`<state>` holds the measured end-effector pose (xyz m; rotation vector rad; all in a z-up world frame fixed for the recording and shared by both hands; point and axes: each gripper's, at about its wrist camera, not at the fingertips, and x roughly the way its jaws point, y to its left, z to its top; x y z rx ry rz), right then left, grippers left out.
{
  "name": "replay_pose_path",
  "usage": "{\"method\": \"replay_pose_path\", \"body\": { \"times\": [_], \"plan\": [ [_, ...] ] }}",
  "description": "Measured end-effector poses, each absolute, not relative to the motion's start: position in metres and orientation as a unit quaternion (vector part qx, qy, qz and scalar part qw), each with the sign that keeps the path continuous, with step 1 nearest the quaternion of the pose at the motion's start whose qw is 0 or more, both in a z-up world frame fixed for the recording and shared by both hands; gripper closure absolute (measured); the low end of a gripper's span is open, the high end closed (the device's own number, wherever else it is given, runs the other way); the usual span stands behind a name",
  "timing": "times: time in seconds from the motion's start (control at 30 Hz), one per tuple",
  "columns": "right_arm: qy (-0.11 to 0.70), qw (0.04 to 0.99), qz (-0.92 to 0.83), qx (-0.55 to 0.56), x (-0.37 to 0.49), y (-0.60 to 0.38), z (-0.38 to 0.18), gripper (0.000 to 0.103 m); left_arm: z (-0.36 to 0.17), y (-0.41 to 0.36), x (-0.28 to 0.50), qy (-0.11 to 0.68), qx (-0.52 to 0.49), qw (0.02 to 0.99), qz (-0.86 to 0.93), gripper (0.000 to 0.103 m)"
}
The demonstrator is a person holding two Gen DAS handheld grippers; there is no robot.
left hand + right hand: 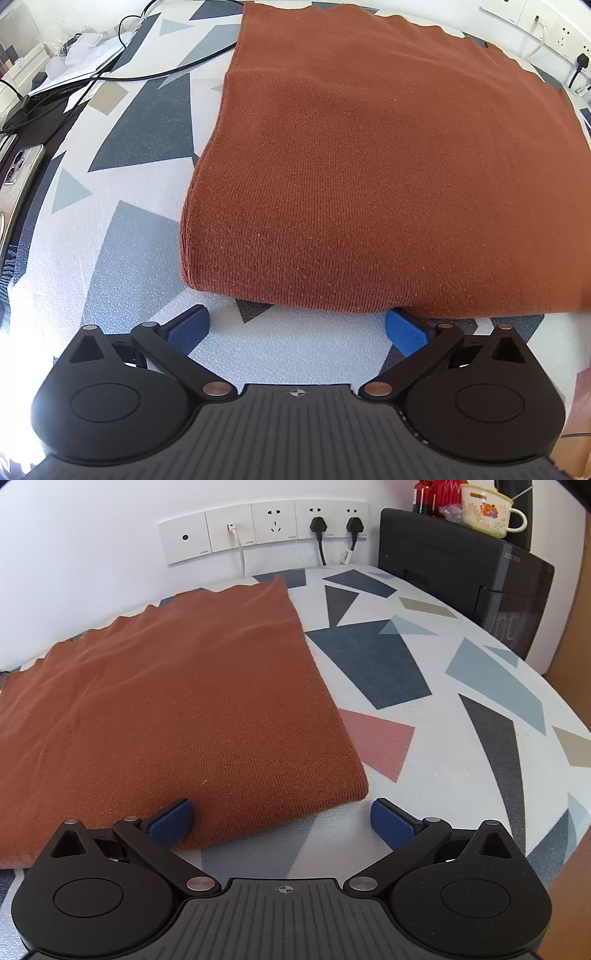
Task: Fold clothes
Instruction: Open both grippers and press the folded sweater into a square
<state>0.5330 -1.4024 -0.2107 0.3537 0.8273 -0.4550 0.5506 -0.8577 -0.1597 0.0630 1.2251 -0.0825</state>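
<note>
A rust-brown knitted garment (369, 166) lies folded flat in a rectangle on the patterned table, its thick folded edge toward me. My left gripper (297, 326) is open just in front of that near edge, by the left corner; its blue pads (188, 328) hold nothing. In the right wrist view the same garment (166, 709) fills the left half. My right gripper (282, 821) is open at the garment's near right corner, the left pad (171, 821) over the cloth and the right pad on the table side. Nothing is gripped.
The table (461, 720) has a white cover with grey, blue and pink shapes. A black printer (465, 572) with a mug (487, 509) on it stands at the back right. Wall sockets (266, 528) with plugs are behind. Cables (155, 70), papers and a phone (18, 166) lie left.
</note>
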Motion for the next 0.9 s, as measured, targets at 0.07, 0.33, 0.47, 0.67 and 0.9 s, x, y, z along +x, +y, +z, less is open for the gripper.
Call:
{"method": "replay_pose_path", "body": {
  "times": [0.07, 0.33, 0.47, 0.67, 0.9],
  "plan": [
    [0.39, 0.876, -0.207, 0.195, 0.529, -1.408, -0.208, 0.001, -0.16, -0.858, 0.55, 0.574, 0.03, 0.817, -0.04, 0.0],
    [0.356, 0.886, -0.196, 0.223, 0.515, -1.413, -0.198, 0.001, -0.157, -0.852, 0.552, 0.576, 0.015, 0.816, -0.046, 0.0],
    [0.353, 0.887, -0.196, 0.222, 0.512, -1.415, -0.195, 0.001, -0.152, -0.836, 0.554, 0.579, -0.055, 0.812, -0.059, 0.0],
    [0.355, 0.884, -0.2, 0.229, 0.508, -1.418, -0.195, 0.002, -0.151, -0.802, 0.558, 0.577, -0.223, 0.782, -0.077, 0.0],
    [0.339, 0.887, -0.198, 0.243, 0.5, -1.426, -0.188, 0.004, -0.144, -0.783, 0.558, 0.56, -0.253, 0.787, -0.063, 0.001]
  ]
}}
